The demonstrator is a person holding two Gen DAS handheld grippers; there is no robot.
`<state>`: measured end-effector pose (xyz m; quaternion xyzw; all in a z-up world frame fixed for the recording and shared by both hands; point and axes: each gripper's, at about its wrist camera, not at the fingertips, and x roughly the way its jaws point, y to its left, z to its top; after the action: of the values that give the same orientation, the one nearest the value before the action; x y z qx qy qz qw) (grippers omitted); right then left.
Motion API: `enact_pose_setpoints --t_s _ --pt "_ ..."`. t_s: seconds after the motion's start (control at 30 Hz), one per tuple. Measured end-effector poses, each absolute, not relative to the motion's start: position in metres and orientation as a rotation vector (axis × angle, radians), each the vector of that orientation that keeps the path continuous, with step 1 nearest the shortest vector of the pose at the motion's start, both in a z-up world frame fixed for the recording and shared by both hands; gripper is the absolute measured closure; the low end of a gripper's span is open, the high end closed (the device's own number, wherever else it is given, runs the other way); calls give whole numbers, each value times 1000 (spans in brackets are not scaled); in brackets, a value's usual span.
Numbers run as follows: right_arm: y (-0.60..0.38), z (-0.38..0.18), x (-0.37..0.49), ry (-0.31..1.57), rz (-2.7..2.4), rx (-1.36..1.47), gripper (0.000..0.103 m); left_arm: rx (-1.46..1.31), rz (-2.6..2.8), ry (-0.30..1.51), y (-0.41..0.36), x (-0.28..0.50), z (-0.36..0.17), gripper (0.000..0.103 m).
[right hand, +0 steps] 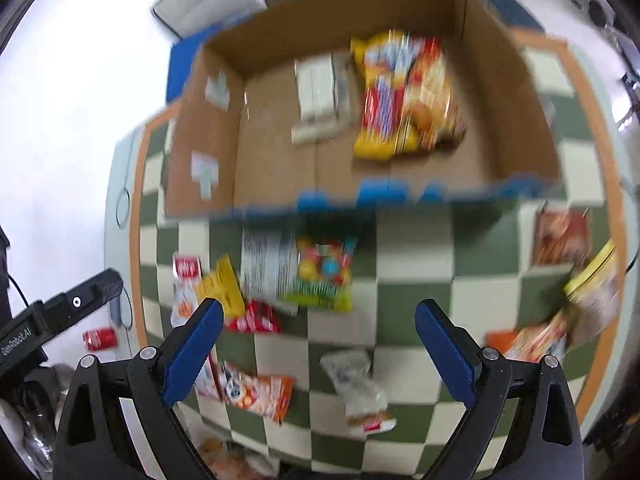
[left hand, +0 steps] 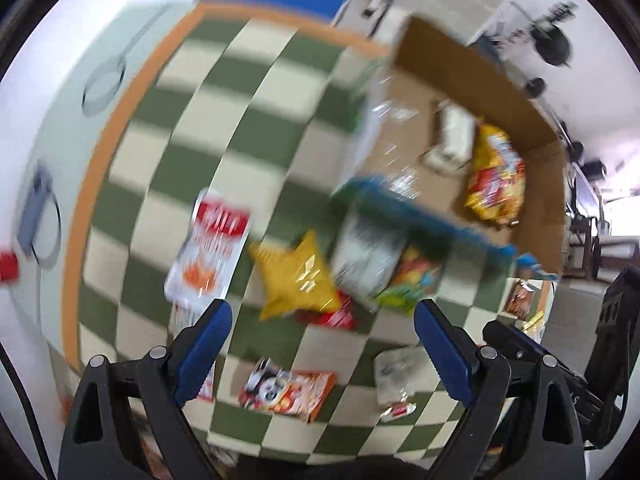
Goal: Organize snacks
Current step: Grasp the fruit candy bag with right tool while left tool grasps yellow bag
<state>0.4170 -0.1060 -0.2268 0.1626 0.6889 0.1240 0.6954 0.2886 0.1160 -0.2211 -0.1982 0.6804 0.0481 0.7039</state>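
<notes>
Both grippers empty, jaws wide: left gripper, right gripper. Positioned high above loose snacks to select the next pick. Box as landmark: yellow bag and white pack already inside; candy bag just before its front wall. Right view only: brown packs beside the box's right corner. Left view only: round outline on surface left of the checkered cloth.

— How's my view?
— Bright, even light, but both pictures smear with motion; the green-and-cream checkered cloth streaks.
— Edges?
— Fisheye bends them into a dark rim. Glare flecks my shiny yellow foil packet.
</notes>
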Motion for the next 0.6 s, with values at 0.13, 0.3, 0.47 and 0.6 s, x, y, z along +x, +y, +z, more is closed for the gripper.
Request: enact_pose_setpoints --t_s 0.13,0.3,0.47,0.6 --pt "-92 -265 409 1592 277 401 4 -583 121 1589 136 279 -270 10" --pt "-79 -304 411 1625 242 452 5 -639 117 1652 134 289 -309 10" --pt "-72 -331 418 1641 204 482 6 -646 122 1715 126 303 -342 10" --pt "-70 -343 425 1641 159 482 9 -607 140 1738 122 311 -356 10"
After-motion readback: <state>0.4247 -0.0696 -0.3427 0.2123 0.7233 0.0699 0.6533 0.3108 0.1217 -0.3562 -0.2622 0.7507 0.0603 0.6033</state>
